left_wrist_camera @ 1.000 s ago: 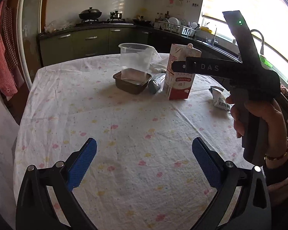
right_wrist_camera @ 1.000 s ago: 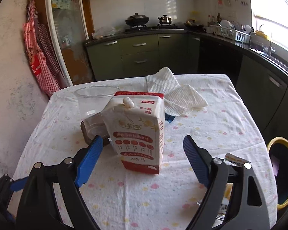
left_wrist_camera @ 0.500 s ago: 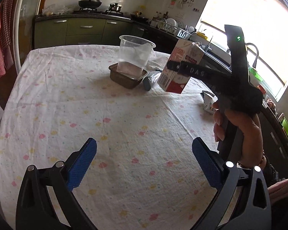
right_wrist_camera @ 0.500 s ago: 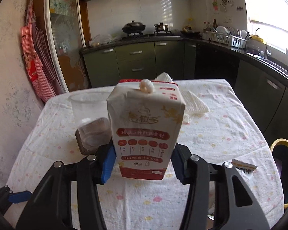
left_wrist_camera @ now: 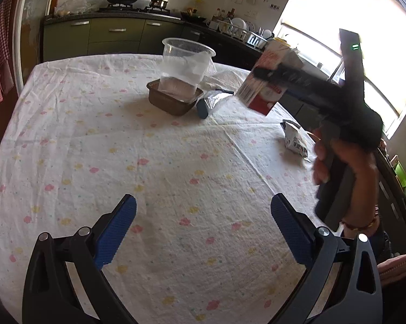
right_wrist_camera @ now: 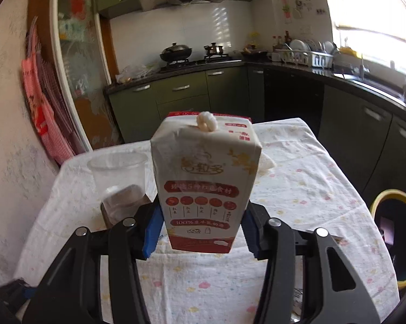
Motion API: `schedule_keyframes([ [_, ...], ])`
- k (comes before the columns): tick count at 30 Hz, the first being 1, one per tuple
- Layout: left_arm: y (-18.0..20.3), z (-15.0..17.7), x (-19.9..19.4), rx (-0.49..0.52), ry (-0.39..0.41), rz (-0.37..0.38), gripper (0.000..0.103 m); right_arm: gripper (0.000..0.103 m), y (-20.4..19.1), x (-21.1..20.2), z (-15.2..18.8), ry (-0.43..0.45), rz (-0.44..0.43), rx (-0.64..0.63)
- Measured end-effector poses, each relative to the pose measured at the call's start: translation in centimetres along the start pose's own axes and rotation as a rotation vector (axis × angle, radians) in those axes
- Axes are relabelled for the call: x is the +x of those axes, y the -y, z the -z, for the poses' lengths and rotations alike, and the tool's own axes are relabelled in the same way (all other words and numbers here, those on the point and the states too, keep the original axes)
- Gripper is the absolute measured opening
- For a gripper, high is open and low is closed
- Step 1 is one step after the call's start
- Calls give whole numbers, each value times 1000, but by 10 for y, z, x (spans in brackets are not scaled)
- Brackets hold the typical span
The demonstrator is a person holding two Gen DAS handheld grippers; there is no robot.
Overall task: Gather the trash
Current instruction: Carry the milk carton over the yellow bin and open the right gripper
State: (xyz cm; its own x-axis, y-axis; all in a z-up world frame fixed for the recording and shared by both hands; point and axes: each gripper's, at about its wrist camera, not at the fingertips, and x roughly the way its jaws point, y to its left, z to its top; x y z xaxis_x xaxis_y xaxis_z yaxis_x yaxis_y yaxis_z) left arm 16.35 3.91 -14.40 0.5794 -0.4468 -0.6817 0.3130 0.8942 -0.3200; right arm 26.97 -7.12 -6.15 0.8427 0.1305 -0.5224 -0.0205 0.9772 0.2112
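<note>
My right gripper is shut on a white and red milk carton and holds it lifted off the table; in the left wrist view the carton hangs tilted above the cloth. My left gripper is open and empty, low over the near part of the table. A clear plastic cup stands in a brown tray. A silver and blue wrapper lies beside the tray. A small white snack packet lies at the right edge.
The table carries a white flowered cloth. A white towel lies behind the cup. A dark bin with a yellow rim stands on the floor right of the table. Kitchen cabinets run along the back.
My right gripper closed on the milk carton and lifted it off the table, tilting it. My left gripper stayed open and shifted a little.
</note>
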Motion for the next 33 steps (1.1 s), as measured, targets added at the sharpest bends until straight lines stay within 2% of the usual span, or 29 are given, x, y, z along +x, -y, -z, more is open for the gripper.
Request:
schedule_keyframes([
  [2, -1, 0, 3, -2, -14, 6, 98, 49, 12, -21, -6, 47, 17, 16],
  [4, -3, 0, 6, -12, -24, 8, 98, 49, 33, -45, -13, 85, 77, 15],
  [8, -8, -1, 7, -35, -25, 18, 98, 49, 117, -89, -20, 100, 270, 83],
  [9, -8, -1, 8, -37, -28, 18, 98, 49, 143, -98, -20, 93, 339, 103],
  [11, -8, -2, 8, -38, -28, 21, 98, 49, 188, -104, -16, 18, 454, 131],
  [15, -9, -3, 10, -41, -29, 27, 98, 49, 253, -96, -1, -84, 565, 178],
  [19, -9, -3, 10, -42, -29, 30, 98, 51, 294, -70, 15, -154, 577, 242],
  [21, -10, -3, 10, -44, -29, 33, 98, 66, 304, -61, 20, -166, 597, 261],
  [22, -10, -3, 10, -44, -29, 33, 98, 70, 306, -59, 23, -159, 611, 270],
  [25, -8, -3, 11, -34, -34, 18, 98, 70, 306, -63, 29, -122, 621, 280],
  [31, 11, -5, 23, 28, -70, -105, 98, 76, 289, -95, 35, -56, 510, 323],
  [33, 16, -12, 27, 25, -95, -80, 98, 76, 278, -105, 34, -36, 473, 317],
])
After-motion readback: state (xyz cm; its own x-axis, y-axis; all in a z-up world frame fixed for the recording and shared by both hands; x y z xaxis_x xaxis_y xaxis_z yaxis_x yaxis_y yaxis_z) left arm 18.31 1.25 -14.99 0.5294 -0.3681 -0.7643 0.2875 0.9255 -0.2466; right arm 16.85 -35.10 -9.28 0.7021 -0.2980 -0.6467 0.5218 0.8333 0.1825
